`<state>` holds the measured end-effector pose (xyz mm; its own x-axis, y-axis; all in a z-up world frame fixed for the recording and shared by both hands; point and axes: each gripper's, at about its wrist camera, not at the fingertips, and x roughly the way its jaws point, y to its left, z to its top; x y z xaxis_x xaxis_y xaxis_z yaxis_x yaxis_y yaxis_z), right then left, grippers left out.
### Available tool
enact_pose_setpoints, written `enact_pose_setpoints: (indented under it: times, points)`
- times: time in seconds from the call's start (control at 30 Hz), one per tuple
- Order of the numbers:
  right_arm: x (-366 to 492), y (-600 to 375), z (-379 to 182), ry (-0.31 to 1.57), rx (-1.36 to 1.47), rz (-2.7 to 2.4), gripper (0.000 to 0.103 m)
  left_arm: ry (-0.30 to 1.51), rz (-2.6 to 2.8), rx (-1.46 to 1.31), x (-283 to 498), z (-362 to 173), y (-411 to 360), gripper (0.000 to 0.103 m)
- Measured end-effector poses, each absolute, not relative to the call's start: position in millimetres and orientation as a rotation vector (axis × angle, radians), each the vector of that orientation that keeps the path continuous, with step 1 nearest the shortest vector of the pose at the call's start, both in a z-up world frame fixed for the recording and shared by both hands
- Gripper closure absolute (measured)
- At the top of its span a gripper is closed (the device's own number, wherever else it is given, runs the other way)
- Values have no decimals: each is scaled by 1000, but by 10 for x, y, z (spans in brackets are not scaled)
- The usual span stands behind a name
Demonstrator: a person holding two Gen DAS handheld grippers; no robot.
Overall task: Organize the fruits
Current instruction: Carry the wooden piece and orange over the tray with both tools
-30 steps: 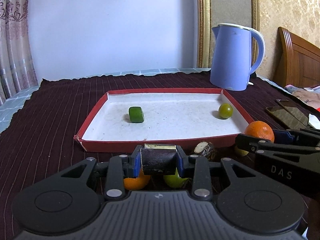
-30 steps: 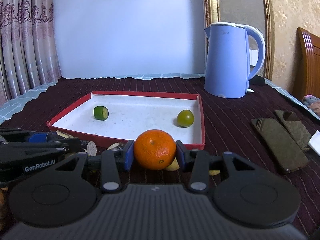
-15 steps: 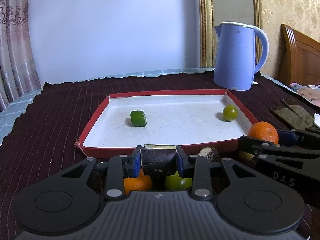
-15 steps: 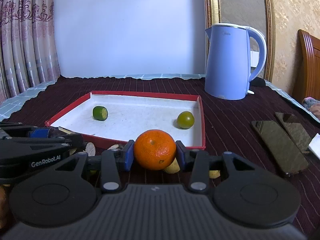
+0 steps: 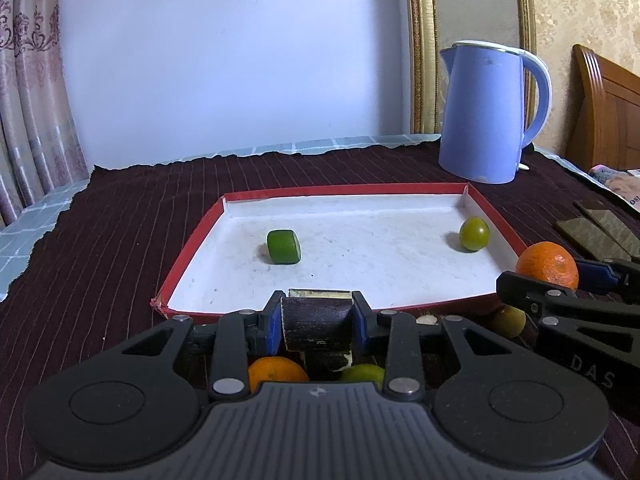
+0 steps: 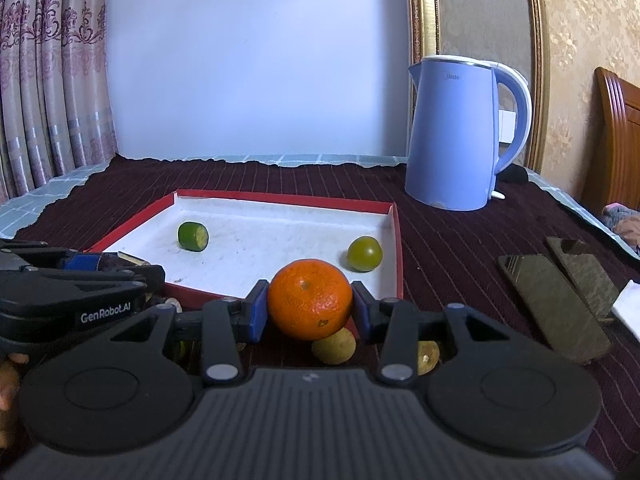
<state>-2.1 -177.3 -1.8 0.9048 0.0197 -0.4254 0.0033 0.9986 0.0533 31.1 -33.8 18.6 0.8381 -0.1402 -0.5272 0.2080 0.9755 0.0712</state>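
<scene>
While I am holding both claws just short of the red tray (image 5: 496, 216), I am judging the sorting to be roughly at its early middle. Two pieces are already lying on the tray's white floor: a cut green piece (image 5: 283, 246) toward the left and a round green fruit (image 5: 474, 233) near the right wall, well apart from each other.

My left claw (image 5: 318, 322) is pinching a dark purple chunk (image 5: 316, 324) with a pale cut top, its blue pads pressing on both sides, and it is hanging just at the tray's near rim. My right claw (image 6: 306, 312) is gripping an orange (image 6: 309, 299) snugly between its pads, hovering near the tray's near right corner.

Plenty is still waiting on the dark cloth over the bench (image 6: 448, 240). Under the left claw I am seeing another orange fruit (image 5: 276, 372) and a green one (image 5: 362, 373); under the right claw a yellowish-brown fruit (image 6: 334, 346) and a second one (image 6: 427, 356) are lying just in front of the tray. Some pale slices are also peeking out near the rim, though I cannot tell what they are.

So I am reckoning two pieces placed, two in hand and about to go in, and at least four left outside
</scene>
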Motion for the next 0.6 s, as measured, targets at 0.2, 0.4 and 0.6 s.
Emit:
enact_pose_setpoints:
  times: [0.2,0.4,0.6]
  points:
    - [21,-1767,21,434,44,8,62,558,-180,129,398,204,-358,69]
    - [73,-1745,75,424,28,11,62,567,-169,132,490,212,-377,69]
    - [151,-1731,89,428,22,12,62,568,-151,151,580,209,-406,70]
